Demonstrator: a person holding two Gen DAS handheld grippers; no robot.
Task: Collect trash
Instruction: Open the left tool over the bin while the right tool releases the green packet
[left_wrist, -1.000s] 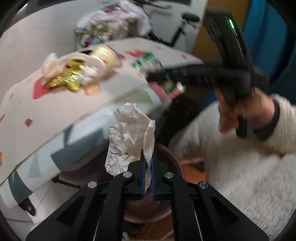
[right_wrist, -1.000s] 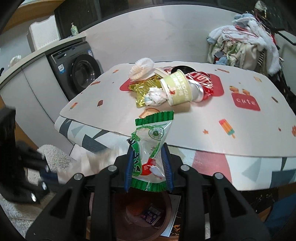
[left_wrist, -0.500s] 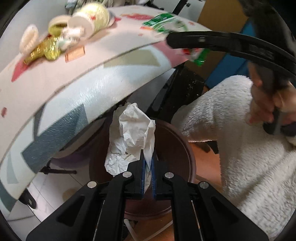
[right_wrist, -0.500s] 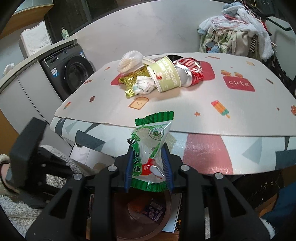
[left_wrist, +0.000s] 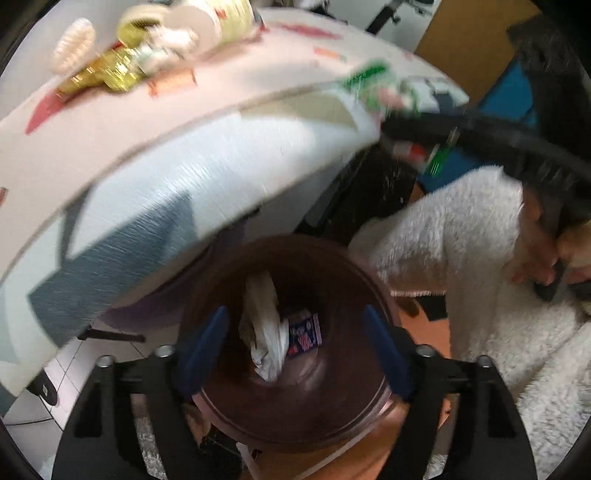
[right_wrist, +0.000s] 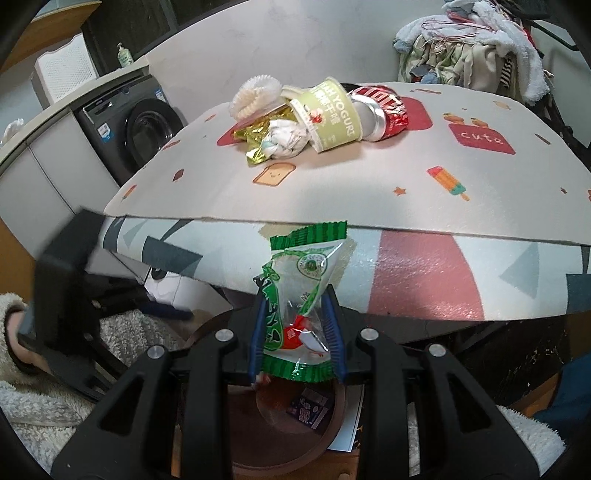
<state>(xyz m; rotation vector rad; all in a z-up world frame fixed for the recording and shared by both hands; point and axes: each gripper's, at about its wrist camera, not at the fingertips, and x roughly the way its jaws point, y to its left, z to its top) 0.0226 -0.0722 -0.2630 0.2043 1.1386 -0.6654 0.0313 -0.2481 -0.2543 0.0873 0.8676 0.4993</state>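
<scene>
In the left wrist view, the left gripper (left_wrist: 295, 349) is seen at the bottom centre of the frame, its jaws opening and already spread wide, with nothing pressed by the blue pads (left_wrist: 205, 347). Between and beyond them a crumpled white paper (left_wrist: 264, 328) is seen, blurred, inside the mouth of a dark brown bin (left_wrist: 295, 417); whether it is at rest there cannot be told. A small printed packet (left_wrist: 304, 328) is seen just beside the paper, inside the bin.

In the right wrist view, the right gripper (right_wrist: 297, 332) is held narrow at the lower centre of the frame, and a green and white snack wrapper (right_wrist: 301, 295) is clamped upright between its pads. The bin (right_wrist: 280, 454) is seen below the gripper, at the bottom centre.

A table with a patterned cover (right_wrist: 369, 192) fills the middle of that frame. In its upper centre a pile of trash is gathered: a pale green yogurt cup (right_wrist: 328, 114) lying on its side, a crushed red can (right_wrist: 384, 110) touching it on the right, a gold foil wrapper (right_wrist: 258, 138) and a crumpled tissue (right_wrist: 286, 138) in front of it, and a white paper liner (right_wrist: 255, 94) at the pile's upper left.

A washing machine (right_wrist: 136, 129) is seen at the left, and a heap of clothes (right_wrist: 472, 44) at the upper right.
</scene>
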